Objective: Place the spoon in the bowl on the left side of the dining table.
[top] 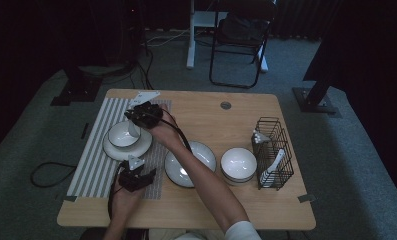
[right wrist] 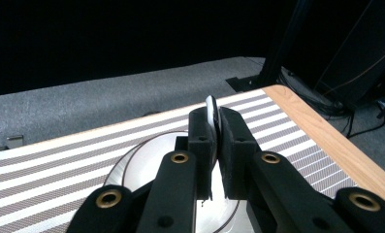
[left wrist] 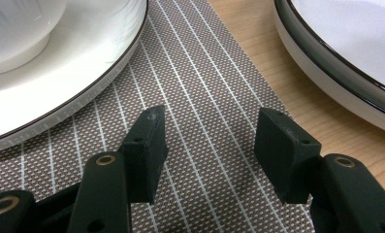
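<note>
**Two grippers at the striped mat, one clamped on a white spoon**

Two grippers work over the left half of the wooden table, both above the striped placemat. The right gripper reaches across from the person's right forearm and hangs over the small white bowl, which sits on a white plate with a dark rim. Its jaws are pressed nearly together on a thin white piece, most likely the handle of a ceramic spoon; in the right gripper view the white edge stands up between the two black pads, and the bowl and plate lie just below and beyond them. In the high view the spoon's lower end dips toward the bowl, though the picture is too dim to tell whether it touches the inside.

The left gripper rests low over the mat near the table's front edge, just beside the plate. Its jaws stand well apart with nothing between them, only the brown weave with white lines below. In the left gripper view the plate's dark rim curves in at the upper left, and a second, wider dish shows at the upper right, off the mat on bare wood.

Farther right on the table stand another white bowl and a black wire rack with more white spoons in it, well apart from both grippers.
</note>
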The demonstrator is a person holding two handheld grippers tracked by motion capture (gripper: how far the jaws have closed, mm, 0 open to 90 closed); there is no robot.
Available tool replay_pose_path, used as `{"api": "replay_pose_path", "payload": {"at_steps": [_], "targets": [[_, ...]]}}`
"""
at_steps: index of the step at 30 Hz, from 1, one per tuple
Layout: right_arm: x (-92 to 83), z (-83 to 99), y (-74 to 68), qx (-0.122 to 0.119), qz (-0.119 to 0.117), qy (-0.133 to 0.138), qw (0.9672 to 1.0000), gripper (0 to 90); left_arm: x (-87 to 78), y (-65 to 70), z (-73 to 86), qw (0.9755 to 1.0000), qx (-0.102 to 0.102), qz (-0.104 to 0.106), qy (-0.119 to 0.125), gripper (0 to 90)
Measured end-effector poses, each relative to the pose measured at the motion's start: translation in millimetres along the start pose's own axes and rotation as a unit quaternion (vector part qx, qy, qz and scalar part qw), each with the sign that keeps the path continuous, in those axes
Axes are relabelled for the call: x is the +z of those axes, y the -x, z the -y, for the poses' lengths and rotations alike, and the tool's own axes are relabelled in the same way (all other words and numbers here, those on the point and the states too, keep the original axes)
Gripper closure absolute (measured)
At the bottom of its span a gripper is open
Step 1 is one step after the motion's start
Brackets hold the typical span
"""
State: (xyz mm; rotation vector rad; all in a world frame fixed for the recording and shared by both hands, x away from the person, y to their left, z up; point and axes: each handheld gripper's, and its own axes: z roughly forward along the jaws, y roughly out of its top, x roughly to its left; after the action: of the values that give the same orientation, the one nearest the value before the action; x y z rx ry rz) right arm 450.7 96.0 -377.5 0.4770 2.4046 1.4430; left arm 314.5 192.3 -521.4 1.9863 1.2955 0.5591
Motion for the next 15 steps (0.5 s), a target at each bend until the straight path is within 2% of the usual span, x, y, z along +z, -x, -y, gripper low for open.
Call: {"api": "replay_pose_path", "payload": {"at_steps": [7, 15], "targets": [[7.5, 5.5, -1.4, 0.001, -0.001, -0.012, 0.9999, 84.7, -0.2, -0.4, 0.0, 1.0000, -0.001, 0.001, -0.001, 46.2], [12.3, 24.2, -14.8, -0.032, -0.001, -0.051, 0.9982, 84.4, 0.1, 0.2, 0.0, 1.0000, 0.001, 0.000, 0.000, 46.2]]}}
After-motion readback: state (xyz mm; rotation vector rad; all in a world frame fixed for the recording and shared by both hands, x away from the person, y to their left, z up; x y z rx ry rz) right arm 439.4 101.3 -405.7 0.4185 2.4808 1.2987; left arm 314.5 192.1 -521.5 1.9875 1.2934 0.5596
